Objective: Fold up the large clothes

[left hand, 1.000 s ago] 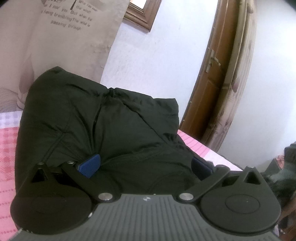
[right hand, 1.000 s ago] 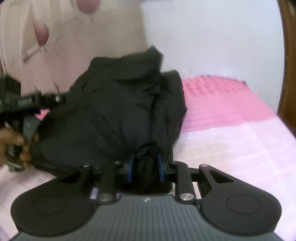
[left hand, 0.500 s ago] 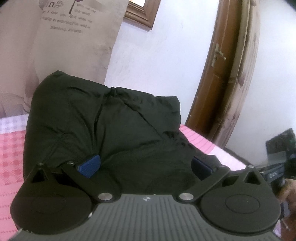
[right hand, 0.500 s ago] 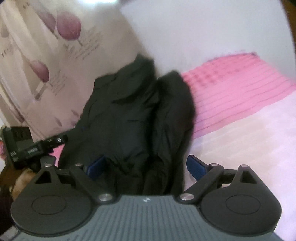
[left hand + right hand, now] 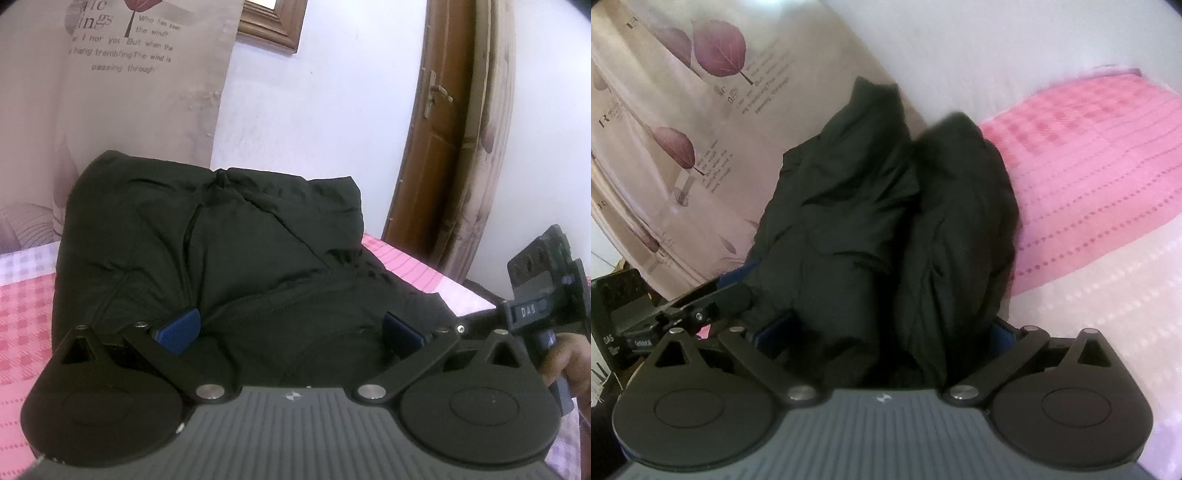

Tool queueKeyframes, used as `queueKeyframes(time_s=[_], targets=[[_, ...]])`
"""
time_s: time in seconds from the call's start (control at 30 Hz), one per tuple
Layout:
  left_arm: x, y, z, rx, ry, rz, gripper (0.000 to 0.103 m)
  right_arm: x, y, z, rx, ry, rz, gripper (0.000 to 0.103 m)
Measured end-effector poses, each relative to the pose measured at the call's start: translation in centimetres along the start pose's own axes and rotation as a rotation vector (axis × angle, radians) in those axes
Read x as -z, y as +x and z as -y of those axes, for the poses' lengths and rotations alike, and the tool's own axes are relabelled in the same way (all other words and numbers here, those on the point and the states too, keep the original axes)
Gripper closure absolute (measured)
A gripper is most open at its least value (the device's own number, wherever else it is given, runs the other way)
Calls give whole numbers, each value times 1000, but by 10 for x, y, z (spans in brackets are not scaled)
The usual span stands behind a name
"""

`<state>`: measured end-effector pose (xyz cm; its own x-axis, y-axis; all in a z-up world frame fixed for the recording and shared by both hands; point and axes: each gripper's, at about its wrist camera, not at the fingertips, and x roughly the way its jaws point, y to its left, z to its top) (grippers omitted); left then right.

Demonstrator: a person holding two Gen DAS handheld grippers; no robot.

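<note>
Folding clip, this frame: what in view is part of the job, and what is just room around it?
Part of the job:
- black jacket, bundled on the bed
- left gripper, open
- right gripper, fingers just spread, jacket between them

Just around:
- pink bedspread
- leaf-print curtain
- wooden door

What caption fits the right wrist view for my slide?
Right gripper, jaws just opened wide, around a bundled black jacket on the pink bedspread.
</note>
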<state>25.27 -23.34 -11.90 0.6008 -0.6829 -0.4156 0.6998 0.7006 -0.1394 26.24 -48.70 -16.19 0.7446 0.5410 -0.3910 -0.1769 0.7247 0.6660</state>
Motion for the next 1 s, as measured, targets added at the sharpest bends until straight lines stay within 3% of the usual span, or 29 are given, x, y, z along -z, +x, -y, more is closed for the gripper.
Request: queueKeyframes(time_s=[0.33, 0.43, 0.57, 0.73, 0.8, 0.9, 0.97, 1.0], targets=[[-3, -4, 1, -6, 4, 2, 0, -2, 4, -1, -5, -3, -6, 0], [-7, -26, -33, 71, -185, 64, 0, -1, 3, -1, -1, -17, -10, 0], [-6, -48, -103, 168, -465, 52, 0, -4, 3, 2, -25, -8, -26, 0], [1, -43, -144, 221, -505, -23, 0, -6, 0, 9, -65, 23, -24, 0], [5, -34, -154, 193, -506, -52, 0, -6, 0, 9, -66, 20, -29, 0], [19, -10, -175, 218, -604, -171, 0, -7, 1, 9, -65, 7, -33, 0], [30, 1, -179, 300, -673, -199, 0, -8, 2, 8, -62, -2, -36, 0], [29, 2, -176, 335, -648, -188, 0, -9, 4, 8, -62, -7, -39, 0]])
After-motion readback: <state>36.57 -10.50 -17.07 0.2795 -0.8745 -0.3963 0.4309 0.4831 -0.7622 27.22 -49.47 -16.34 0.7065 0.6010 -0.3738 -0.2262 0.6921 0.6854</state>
